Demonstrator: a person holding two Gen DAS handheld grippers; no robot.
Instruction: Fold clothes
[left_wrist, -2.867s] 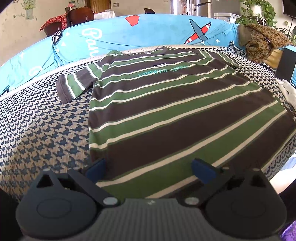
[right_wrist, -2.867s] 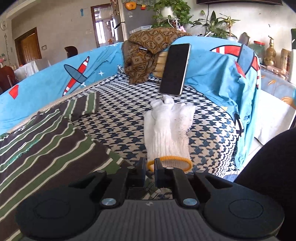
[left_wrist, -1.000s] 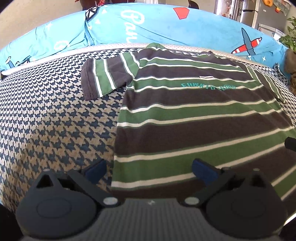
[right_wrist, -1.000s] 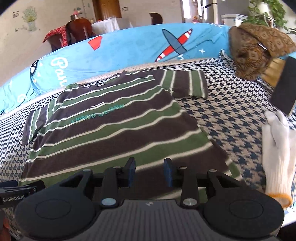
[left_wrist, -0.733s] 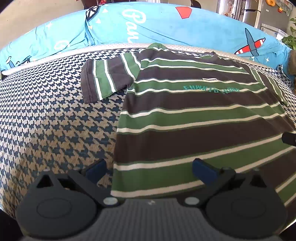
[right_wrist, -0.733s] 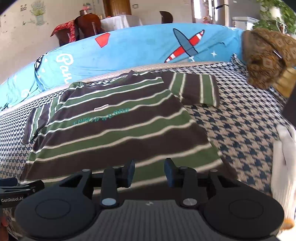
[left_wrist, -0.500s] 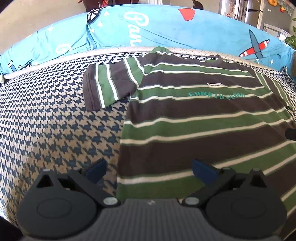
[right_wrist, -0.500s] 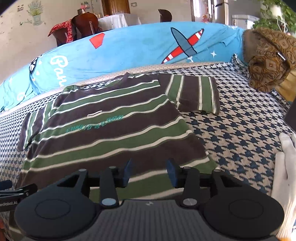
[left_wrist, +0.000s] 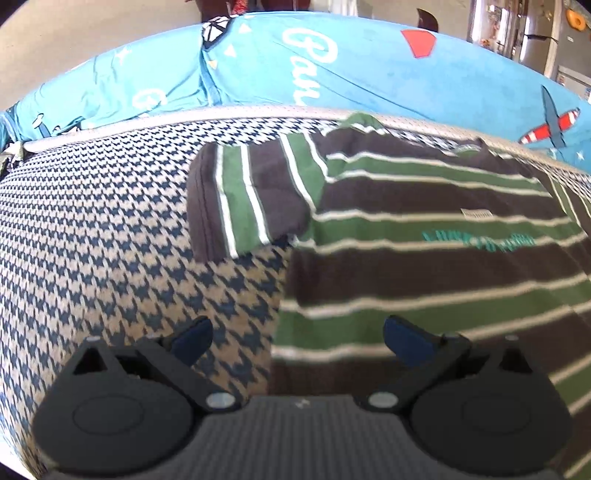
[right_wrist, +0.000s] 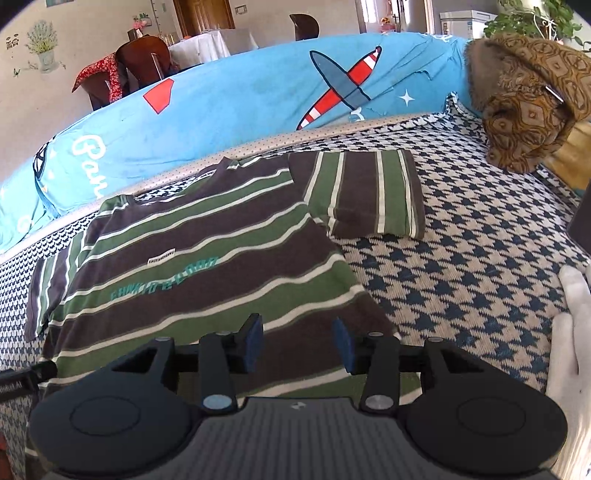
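Striped T-shirt lies flat on the houndstooth sofa seat, collar away, hem nearest. Left hand-held gripper, jaws wide and empty, straddles the left hem edge; right hand-held gripper, partly open and empty, hovers over the right hem corner.

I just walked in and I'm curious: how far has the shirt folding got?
Barely begun. Done: the shirt lies spread flat on the sofa, both sleeves out to the sides. In hand: nothing yet; the left tongs hover open over the shirt's lower left edge, and the right tongs are open over the hem near its right corner. Left: every fold, sleeves and body alike.
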